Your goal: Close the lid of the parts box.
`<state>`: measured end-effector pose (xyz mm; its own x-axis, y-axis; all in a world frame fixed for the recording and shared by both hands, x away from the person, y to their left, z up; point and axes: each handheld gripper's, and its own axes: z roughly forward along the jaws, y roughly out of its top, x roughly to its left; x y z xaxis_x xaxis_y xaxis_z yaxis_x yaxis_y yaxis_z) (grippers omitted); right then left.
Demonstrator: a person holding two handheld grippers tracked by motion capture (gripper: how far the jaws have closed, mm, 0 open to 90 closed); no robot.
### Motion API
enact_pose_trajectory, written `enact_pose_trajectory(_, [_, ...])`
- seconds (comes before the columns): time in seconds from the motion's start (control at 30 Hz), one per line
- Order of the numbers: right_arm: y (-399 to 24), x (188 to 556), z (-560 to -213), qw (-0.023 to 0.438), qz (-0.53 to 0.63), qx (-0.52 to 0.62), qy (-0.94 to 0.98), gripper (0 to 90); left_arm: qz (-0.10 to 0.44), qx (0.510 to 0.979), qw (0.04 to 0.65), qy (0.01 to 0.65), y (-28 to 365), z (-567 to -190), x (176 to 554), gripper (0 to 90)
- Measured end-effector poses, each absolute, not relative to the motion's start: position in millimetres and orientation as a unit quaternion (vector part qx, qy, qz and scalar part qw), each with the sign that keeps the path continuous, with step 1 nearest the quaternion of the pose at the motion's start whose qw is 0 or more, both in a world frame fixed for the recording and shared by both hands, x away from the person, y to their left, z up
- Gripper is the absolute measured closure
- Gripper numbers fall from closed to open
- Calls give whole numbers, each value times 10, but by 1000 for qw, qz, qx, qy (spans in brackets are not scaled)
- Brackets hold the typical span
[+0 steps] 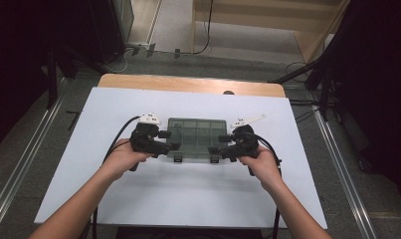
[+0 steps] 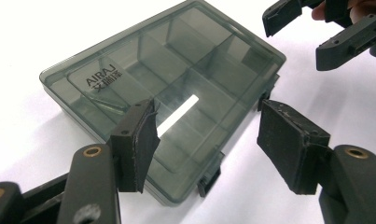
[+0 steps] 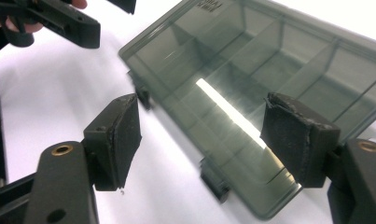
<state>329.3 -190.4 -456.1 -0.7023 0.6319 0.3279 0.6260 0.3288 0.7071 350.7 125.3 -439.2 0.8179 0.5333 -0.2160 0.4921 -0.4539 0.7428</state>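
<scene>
A smoky translucent plastic compartment box [image 1: 195,138] lies flat with its lid closed on the white table cover [image 1: 188,199]; its two latches face the person. My left gripper [image 1: 169,142] hovers at the box's left front corner and my right gripper [image 1: 219,144] at its right front corner. In the left gripper view my jaws stand wide apart above the box [image 2: 167,93], pads [image 2: 143,140] touching nothing, with the near latch [image 2: 209,179] below them. In the right gripper view the jaws also gape over the box [image 3: 269,79] and its latches [image 3: 213,179]. The other gripper [image 2: 316,28] appears at the top right.
The box has several inner dividers and printed lettering [image 2: 104,77] on the lid. The wooden table edge [image 1: 188,83] shows beyond the white cover. Dark stands and cables [image 1: 317,74] flank the table on a grey floor.
</scene>
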Motion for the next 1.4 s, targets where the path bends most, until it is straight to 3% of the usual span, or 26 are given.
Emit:
enact_pose_trajectory(0.9, [-1998, 2954, -4586, 13, 430, 379, 819, 270, 22, 853, 424, 302, 1593, -4434, 3185, 369])
enact_pose_trajectory(0.97, [-2012, 2929, -4599, 13, 431, 376, 820, 270, 10, 853, 425, 303, 1623, -4443, 3173, 321])
enact_pose_trajectory(1.4, [-2118, 2764, -4638, 14, 426, 378, 822, 250, 20, 863, 413, 289, 1718, -4467, 3043, 321])
